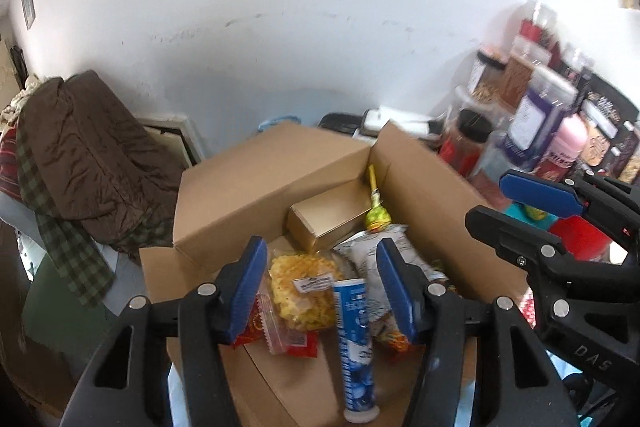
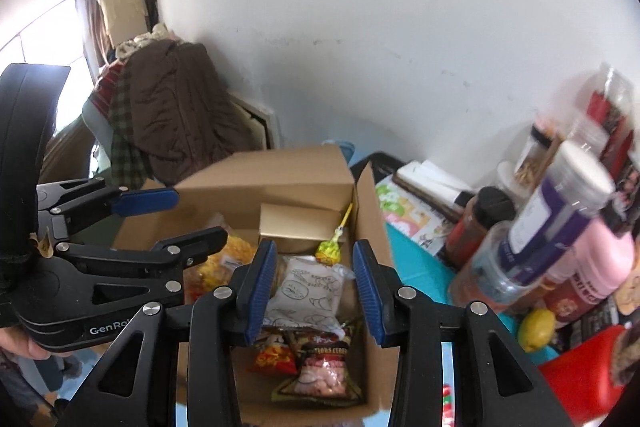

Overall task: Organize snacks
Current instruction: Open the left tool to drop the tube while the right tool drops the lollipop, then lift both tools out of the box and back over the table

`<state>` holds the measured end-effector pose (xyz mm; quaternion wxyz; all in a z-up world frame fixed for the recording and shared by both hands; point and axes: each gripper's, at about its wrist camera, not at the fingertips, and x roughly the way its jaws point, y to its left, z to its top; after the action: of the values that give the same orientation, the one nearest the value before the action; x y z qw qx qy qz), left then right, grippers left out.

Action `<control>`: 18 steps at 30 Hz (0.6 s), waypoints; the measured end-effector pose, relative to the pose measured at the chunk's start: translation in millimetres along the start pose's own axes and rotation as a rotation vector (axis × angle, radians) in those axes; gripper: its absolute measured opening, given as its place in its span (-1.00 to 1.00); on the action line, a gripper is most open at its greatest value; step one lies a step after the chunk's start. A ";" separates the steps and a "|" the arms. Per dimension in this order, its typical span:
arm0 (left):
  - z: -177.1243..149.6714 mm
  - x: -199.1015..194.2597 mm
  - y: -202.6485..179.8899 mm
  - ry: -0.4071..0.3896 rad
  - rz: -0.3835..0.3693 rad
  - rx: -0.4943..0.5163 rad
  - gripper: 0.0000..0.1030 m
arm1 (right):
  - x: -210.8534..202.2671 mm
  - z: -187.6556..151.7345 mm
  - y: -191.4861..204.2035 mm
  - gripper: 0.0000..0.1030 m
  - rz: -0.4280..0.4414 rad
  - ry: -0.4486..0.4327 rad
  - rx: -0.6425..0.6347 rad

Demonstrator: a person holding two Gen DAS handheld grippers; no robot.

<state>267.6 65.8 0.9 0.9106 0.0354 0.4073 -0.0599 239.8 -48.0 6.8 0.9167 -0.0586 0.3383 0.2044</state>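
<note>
Above the open cardboard box [image 1: 248,187] crowded with bright snack packets [image 2: 304,291], my left gripper [image 1: 320,291] and right gripper [image 2: 314,291] hang parted, empty.

- A plain tan cardboard box [image 2: 372,203] is seen.
- A tall plastic tube [image 1: 355,347] is printed blue with white.
- A crinkled bag of snacks [image 1: 304,291] shows yellow.
- A flat white pouch [image 2: 304,295] is covered with black line drawings.
- A small rectangular carton [image 1: 328,223] is coloured gold.
</note>
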 end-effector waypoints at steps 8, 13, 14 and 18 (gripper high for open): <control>-1.2 -62.3 -14.0 -0.101 -0.026 0.024 0.10 | -66.7 2.8 10.6 -0.14 -0.028 -0.100 -0.020; -7.1 -101.5 -22.0 -0.161 -0.043 0.038 0.10 | -105.2 -1.7 18.8 -0.08 -0.043 -0.158 -0.037; -8.8 -107.5 -23.6 -0.169 -0.045 0.041 0.10 | -114.0 -3.7 20.7 -0.04 -0.045 -0.171 -0.040; -16.4 -130.4 -32.2 -0.200 -0.059 0.053 0.21 | -137.9 -12.6 26.0 0.00 -0.054 -0.200 -0.047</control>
<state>164.9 46.3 86.7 0.9433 0.0412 0.3135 -0.1009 126.7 -73.6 86.8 0.9494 -0.0684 0.2383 0.1926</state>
